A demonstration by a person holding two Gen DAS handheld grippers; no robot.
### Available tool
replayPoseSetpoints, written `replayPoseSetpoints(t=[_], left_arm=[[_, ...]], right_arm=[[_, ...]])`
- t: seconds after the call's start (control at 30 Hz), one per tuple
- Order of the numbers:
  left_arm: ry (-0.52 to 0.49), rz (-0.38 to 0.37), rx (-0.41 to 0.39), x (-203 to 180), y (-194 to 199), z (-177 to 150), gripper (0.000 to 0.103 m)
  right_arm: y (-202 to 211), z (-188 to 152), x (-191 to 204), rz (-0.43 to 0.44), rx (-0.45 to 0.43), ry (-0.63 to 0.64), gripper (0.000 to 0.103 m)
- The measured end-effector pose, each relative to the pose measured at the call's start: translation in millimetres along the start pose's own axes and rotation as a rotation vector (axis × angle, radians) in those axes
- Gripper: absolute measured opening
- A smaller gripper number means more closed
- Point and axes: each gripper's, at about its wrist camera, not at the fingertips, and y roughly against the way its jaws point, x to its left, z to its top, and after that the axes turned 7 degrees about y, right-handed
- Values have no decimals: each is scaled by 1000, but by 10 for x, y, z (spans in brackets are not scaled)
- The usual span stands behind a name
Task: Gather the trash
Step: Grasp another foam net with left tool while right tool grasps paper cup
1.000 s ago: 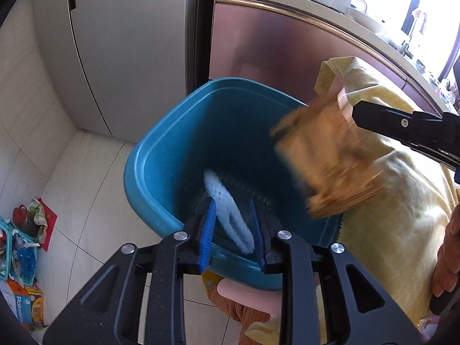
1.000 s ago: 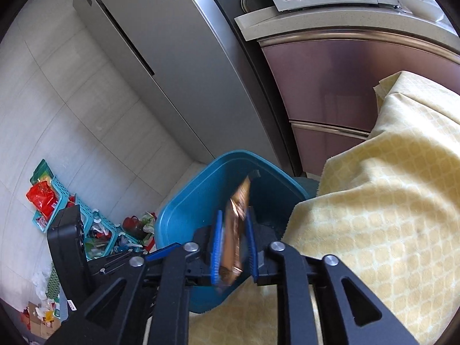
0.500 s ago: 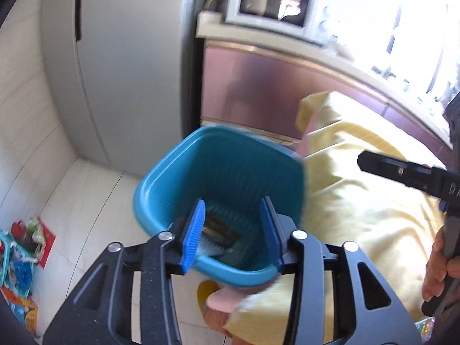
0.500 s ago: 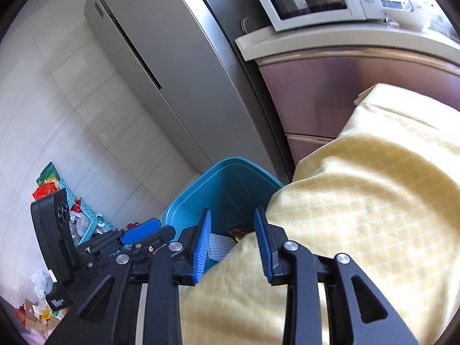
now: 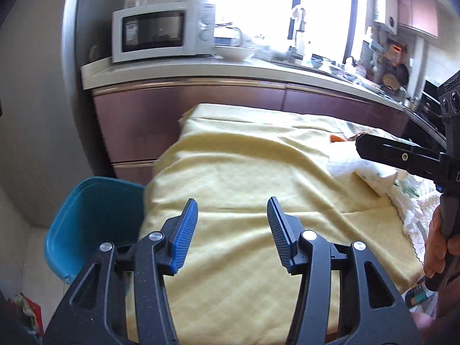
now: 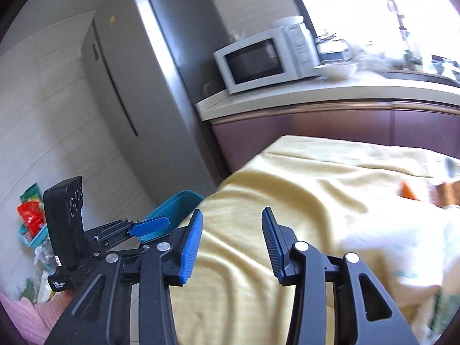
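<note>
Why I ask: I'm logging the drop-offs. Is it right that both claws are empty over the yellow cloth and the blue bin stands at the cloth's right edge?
Not quite. The blue bin stands at the left edge of the yellow cloth, as the left wrist view shows. The left claw and right claw are indeed empty, their jaws opening.

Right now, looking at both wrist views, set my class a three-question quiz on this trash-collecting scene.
1. True or false: the left gripper holds a wrapper.
2. Which stands beside the yellow tablecloth? A) blue bin B) red bucket C) cardboard box
3. Fill in: on the counter, the white bowl sits next to the ____.

Key: 1 false, its opening jaws are empty, like the right gripper; 2 A; 3 microwave.
</note>
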Motion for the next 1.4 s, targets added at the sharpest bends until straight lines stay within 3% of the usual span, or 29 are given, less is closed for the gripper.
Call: replayPoseSetpoints(t=[0.27, 0.47, 0.57, 0.63, 0.87, 0.93, 1.13, 1.4], left_arm=[[-183, -132, 37, -1052, -385, 1, 52], [-280, -171, 51, -1506, -666, 94, 52], [-326, -170, 51, -1706, -784, 131, 54], [-349, -166, 62, -1775, -899, 166, 54], [-375, -143, 99, -1907, -1189, 203, 53], [-374, -146, 110, -1913, -1240, 210, 49], [-349, -156, 127, -1892, -1301, 225, 25], [-291, -165, 130, -1775, -1247, 234, 16]], right_arm=[[730, -271, -608, -254, -77, -76, 44], [1047, -412, -1090, -364, -100, -147, 47], [1063, -454, -1244, -399, -98, -174, 54], [1025, -468, -1303, -405, -92, -196, 62], [867, -516, -1464, -432, -61, -238, 72], [830, -519, -1489, -439, -56, -247, 76], [724, -566, -1518, -439, -31, -280, 76], [790, -604, -1559, -440, -41, -303, 63]])
